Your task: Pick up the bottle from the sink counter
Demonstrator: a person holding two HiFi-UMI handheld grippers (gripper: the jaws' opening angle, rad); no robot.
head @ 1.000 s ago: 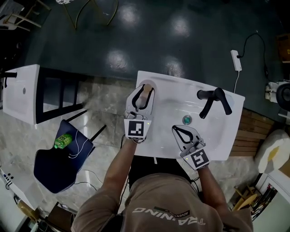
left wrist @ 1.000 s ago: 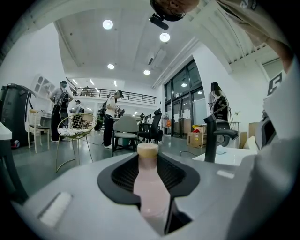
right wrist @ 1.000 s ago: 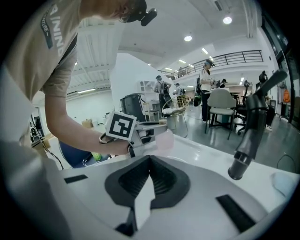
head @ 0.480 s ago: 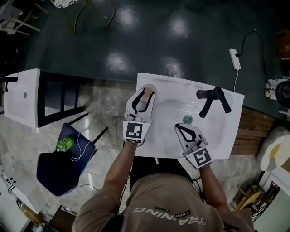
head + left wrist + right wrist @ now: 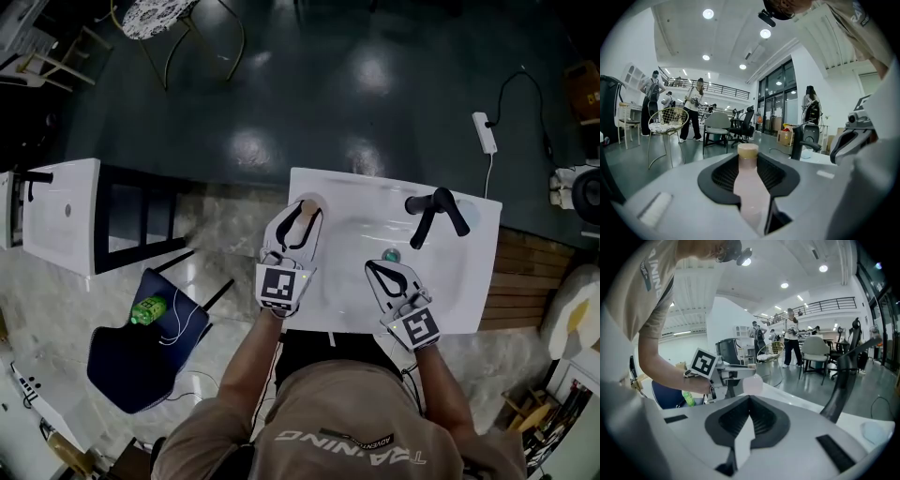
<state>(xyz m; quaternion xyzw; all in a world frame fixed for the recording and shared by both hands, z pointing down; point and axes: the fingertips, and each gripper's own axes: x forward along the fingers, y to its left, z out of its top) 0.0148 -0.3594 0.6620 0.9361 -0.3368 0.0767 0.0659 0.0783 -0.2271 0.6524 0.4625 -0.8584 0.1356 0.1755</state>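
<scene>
Left of the tap (image 5: 433, 210), on the sink (image 5: 375, 186) table's back corner, your left gripper (image 5: 302, 217) pinches the bottle (image 5: 307, 205), seemingly for lifting; your right gripper (image 5: 373, 268) waits pressed together, empty, nearer you.

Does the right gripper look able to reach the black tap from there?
Probably yes: the tap stands just beyond the right gripper across bare basin, with nothing between them, though its jaws are shut.
</scene>
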